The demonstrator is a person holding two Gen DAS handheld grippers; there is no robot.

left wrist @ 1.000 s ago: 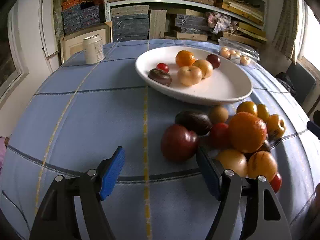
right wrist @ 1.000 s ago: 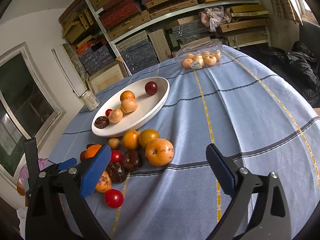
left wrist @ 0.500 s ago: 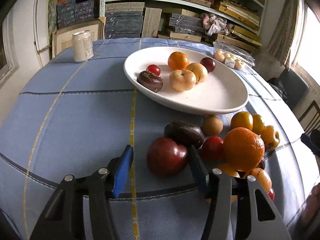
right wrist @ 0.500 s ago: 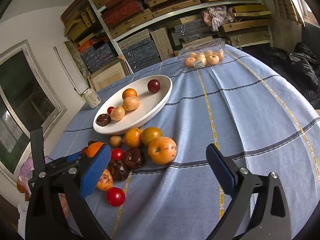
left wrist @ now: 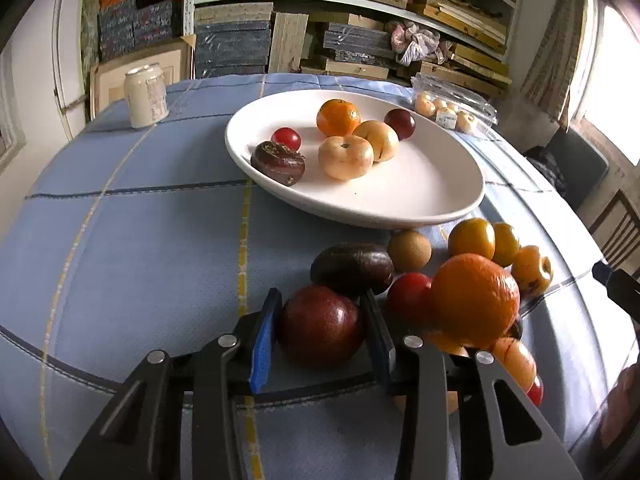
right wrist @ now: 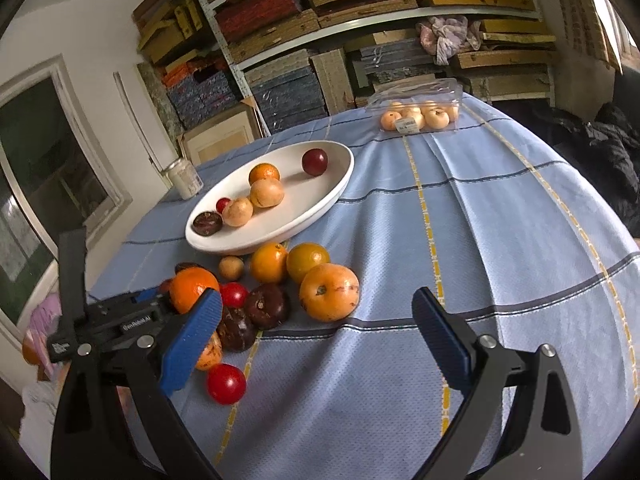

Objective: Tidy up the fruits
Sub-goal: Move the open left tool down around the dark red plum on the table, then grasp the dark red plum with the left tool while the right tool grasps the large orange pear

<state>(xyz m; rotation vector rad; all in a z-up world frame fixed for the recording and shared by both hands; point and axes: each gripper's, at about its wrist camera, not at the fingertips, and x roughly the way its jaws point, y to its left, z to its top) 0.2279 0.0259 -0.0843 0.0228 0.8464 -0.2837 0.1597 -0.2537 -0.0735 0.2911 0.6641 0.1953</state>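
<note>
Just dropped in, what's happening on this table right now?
A person is sorting fruit into the white bowl, a claw in each hand. The left claw has just been closing around a dark red plum at the near edge of the loose fruit pile on the blue tablecloth; its pads sit against the plum's sides. The right claw hangs open over the cloth, holding nothing. Six fruits already lie in the bowl.

Fruit in a white bowl and loose on the blue cloth

The oval white bowl (left wrist: 460,200) holds six fruits, a mandarin (left wrist: 338,117) among them. Just beside its near rim lies a loose pile: a dark red plum (left wrist: 320,324), a dark avocado (left wrist: 352,268), a large orange (left wrist: 474,300).
</note>
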